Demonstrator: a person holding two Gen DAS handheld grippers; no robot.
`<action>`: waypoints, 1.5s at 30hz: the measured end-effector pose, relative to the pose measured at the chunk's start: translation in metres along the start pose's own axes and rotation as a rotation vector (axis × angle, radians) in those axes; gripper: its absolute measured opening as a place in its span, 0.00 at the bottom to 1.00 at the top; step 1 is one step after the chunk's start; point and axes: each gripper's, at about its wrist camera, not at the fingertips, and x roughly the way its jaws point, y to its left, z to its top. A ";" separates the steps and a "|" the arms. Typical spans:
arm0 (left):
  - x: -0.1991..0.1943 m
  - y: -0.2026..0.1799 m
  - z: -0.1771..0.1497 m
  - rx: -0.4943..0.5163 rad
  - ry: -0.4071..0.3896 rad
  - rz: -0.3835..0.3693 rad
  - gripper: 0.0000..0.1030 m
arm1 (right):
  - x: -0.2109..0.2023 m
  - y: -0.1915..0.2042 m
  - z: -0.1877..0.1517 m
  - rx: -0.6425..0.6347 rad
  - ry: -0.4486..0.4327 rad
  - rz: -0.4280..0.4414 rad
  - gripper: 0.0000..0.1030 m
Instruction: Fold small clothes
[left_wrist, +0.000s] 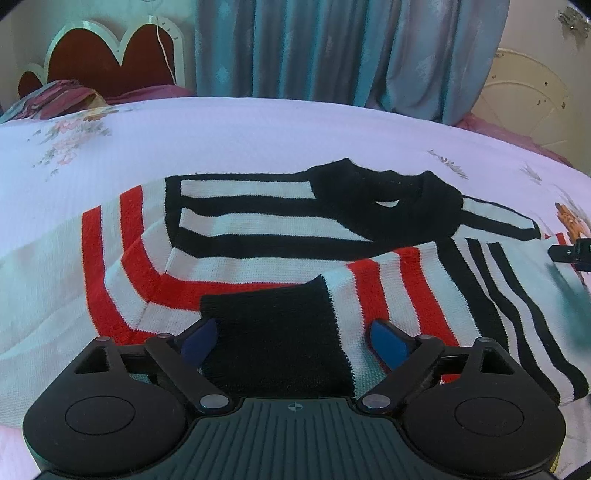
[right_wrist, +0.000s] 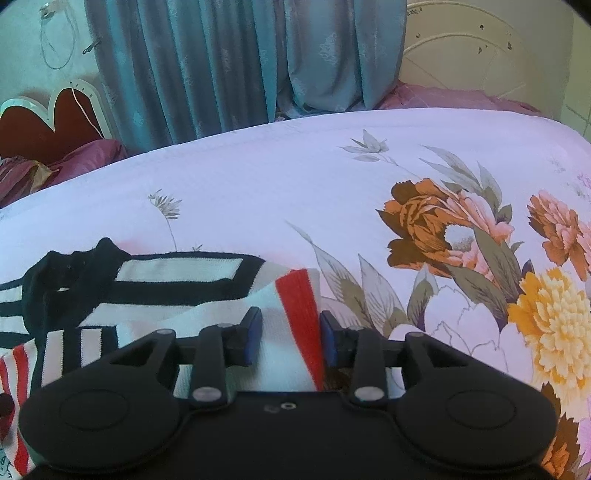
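A knitted sweater (left_wrist: 258, 229) in white, red and black stripes lies flat on the bed, its black collar (left_wrist: 384, 199) towards the far side. One sleeve is folded across the body, ending in a black cuff (left_wrist: 273, 332). My left gripper (left_wrist: 293, 339) stands open wide over that cuff, its blue pads either side of the sleeve without squeezing it. In the right wrist view the sweater (right_wrist: 177, 273) lies at the left. My right gripper (right_wrist: 290, 339) is shut on its right edge, a bunched white fold with a red stripe (right_wrist: 299, 306) filling the gap between the pads.
The white bedspread (right_wrist: 258, 177) carries large orange and yellow flowers (right_wrist: 443, 221) to the right. A red headboard (left_wrist: 103, 59) and pillows (left_wrist: 62, 96) stand at the far left, teal curtains (left_wrist: 332, 48) hang behind, and a cream headboard (left_wrist: 524, 99) is at the far right.
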 end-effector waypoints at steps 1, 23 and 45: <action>0.000 0.000 0.000 -0.001 0.001 0.002 0.87 | 0.001 0.000 0.000 -0.003 0.000 0.001 0.34; -0.012 0.009 0.000 -0.081 0.029 0.008 0.94 | -0.027 0.005 0.003 -0.041 -0.071 0.011 0.24; -0.095 0.206 -0.060 -0.335 0.022 0.134 0.94 | -0.089 0.192 -0.049 -0.244 -0.045 0.184 0.42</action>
